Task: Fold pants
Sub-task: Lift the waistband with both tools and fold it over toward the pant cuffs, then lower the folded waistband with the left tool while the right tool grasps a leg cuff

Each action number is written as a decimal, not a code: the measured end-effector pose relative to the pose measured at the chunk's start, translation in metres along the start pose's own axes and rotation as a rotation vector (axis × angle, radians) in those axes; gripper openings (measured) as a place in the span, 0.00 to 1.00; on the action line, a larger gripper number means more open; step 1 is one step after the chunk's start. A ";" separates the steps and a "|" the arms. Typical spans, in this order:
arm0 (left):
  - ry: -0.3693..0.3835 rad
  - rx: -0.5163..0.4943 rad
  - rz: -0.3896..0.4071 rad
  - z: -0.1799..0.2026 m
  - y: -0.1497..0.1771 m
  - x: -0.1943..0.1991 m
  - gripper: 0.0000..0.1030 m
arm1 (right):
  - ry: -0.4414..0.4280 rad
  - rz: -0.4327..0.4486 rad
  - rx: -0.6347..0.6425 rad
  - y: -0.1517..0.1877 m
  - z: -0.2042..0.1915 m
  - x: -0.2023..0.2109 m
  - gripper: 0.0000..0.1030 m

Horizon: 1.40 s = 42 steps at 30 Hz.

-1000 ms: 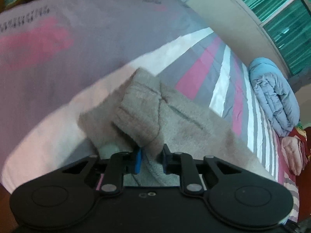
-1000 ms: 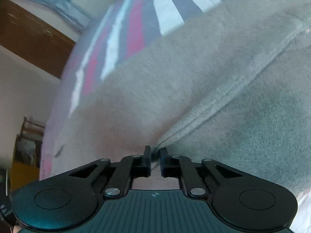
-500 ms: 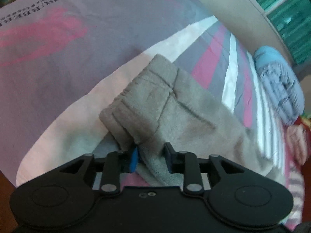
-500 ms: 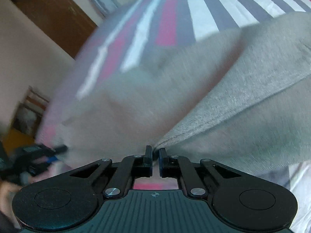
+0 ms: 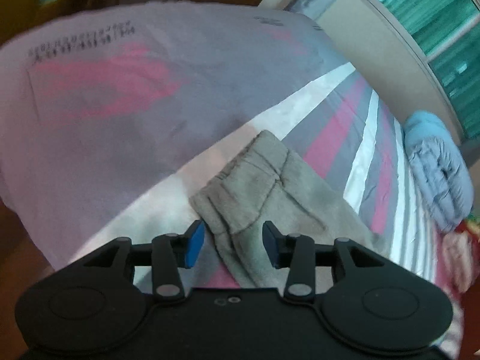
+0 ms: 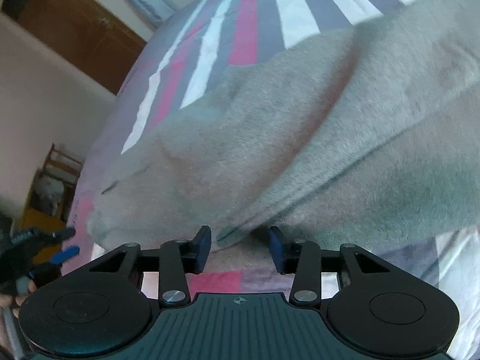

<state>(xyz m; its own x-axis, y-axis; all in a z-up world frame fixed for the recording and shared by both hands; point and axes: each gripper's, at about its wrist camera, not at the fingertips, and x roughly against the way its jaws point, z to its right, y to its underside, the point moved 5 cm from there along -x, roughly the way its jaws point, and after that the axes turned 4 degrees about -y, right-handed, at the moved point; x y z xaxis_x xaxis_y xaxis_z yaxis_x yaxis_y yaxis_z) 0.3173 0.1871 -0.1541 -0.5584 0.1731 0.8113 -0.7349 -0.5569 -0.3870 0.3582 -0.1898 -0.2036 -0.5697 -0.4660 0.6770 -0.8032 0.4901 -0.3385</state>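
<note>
Left wrist view only: folded cuff end of the grey fleece pants, pale blue quilted bundle by the window. Pants lie on the striped pink-grey-white bedsheet. Left gripper and right gripper angle down, jaws just opened partway, fabric between, unpinched.

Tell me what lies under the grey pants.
The pants lie on a striped bedsheet, pink, grey and white, showing all round them. Whatever is directly beneath the fabric is covered.
</note>
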 end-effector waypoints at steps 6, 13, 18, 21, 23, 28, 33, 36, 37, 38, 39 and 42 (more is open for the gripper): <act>0.002 -0.031 -0.025 0.019 0.008 -0.027 0.32 | 0.018 -0.004 -0.028 -0.011 0.000 -0.013 0.41; -0.029 -0.022 0.066 0.017 0.001 -0.025 0.09 | 0.030 -0.002 0.018 -0.010 -0.014 -0.022 0.10; -0.059 -0.086 0.073 0.014 0.007 -0.021 0.09 | -0.021 0.055 0.120 0.001 -0.044 -0.002 0.10; -0.096 -0.101 0.041 0.006 0.022 -0.034 0.09 | 0.043 0.013 0.135 0.014 -0.035 -0.018 0.10; -0.111 -0.084 0.055 0.007 0.022 -0.029 0.17 | 0.035 -0.054 0.081 0.025 -0.023 -0.032 0.10; -0.082 -0.222 0.090 0.047 0.034 0.006 0.17 | -0.036 -0.056 0.042 0.022 -0.016 -0.023 0.12; 0.038 -0.296 -0.007 0.098 0.084 0.009 0.26 | 0.032 0.007 0.031 0.001 0.018 0.009 0.12; 0.071 -0.312 -0.065 0.124 0.113 -0.006 0.25 | 0.077 0.046 -0.021 -0.011 0.047 0.028 0.12; 0.075 -0.316 -0.078 0.130 0.121 -0.012 0.25 | 0.090 0.056 -0.034 -0.015 0.056 0.034 0.12; 0.077 -0.321 -0.088 0.134 0.129 -0.019 0.26 | 0.101 0.068 -0.047 -0.019 0.063 0.040 0.13; 0.070 -0.332 -0.100 0.136 0.135 -0.026 0.27 | 0.111 0.081 -0.066 -0.023 0.071 0.045 0.13; 0.019 -0.350 -0.126 0.132 0.149 -0.042 0.27 | 0.122 0.131 -0.186 -0.041 0.103 0.062 0.34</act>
<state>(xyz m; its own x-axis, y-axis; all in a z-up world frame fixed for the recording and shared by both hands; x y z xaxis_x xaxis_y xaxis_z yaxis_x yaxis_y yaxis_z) 0.2823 -0.0103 -0.1878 -0.4602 0.2394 0.8549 -0.8834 -0.2198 -0.4139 0.3379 -0.3145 -0.2148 -0.6326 -0.3025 0.7130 -0.6716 0.6727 -0.3105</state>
